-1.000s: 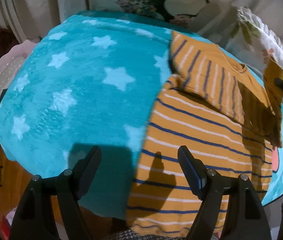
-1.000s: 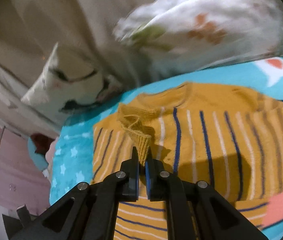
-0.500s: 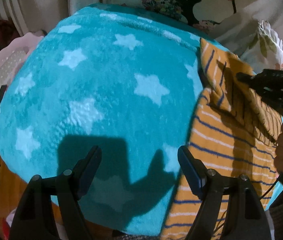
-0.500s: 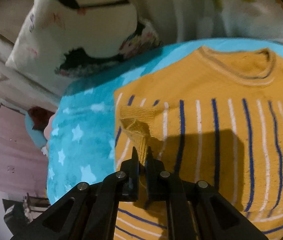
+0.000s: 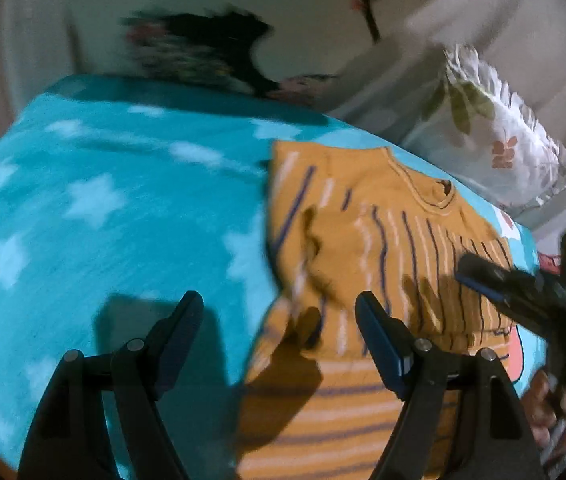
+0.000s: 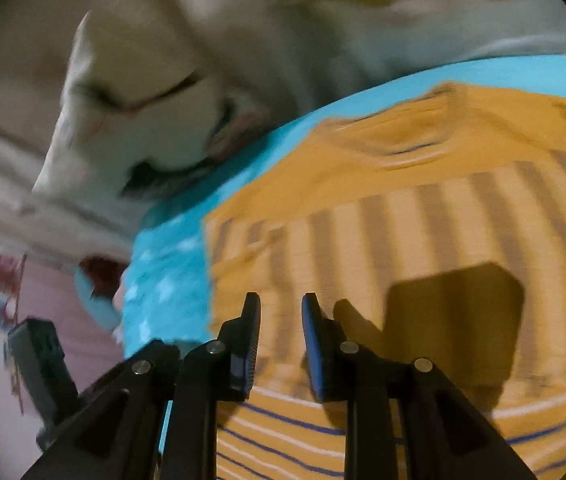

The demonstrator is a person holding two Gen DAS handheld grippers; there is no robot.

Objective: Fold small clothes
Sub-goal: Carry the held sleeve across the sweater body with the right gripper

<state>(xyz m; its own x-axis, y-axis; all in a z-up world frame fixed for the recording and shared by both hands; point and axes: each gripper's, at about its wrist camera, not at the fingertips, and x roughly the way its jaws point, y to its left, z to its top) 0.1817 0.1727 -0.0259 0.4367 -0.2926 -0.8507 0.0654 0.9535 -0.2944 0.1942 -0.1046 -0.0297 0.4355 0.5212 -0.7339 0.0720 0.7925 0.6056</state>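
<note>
Mustard-orange knit sweater point(image 5: 363, 240): navy and white stripes. Fleece blanket point(image 5: 103, 208): teal, pale stars. Frilled white pillow point(image 5: 495, 140): green-orange leaf print.

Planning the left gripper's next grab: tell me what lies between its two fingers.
In the left wrist view, the open left gripper frames the teal star blanket and the left edge of the striped orange sweater, with its folded sleeve.

A teal star-patterned blanket point(image 5: 95, 208) covers the bed, with a bird-print pillow point(image 5: 203, 48) and a leaf-print pillow point(image 5: 495, 136) against the pale wall point(image 5: 543, 40) behind it.
</note>
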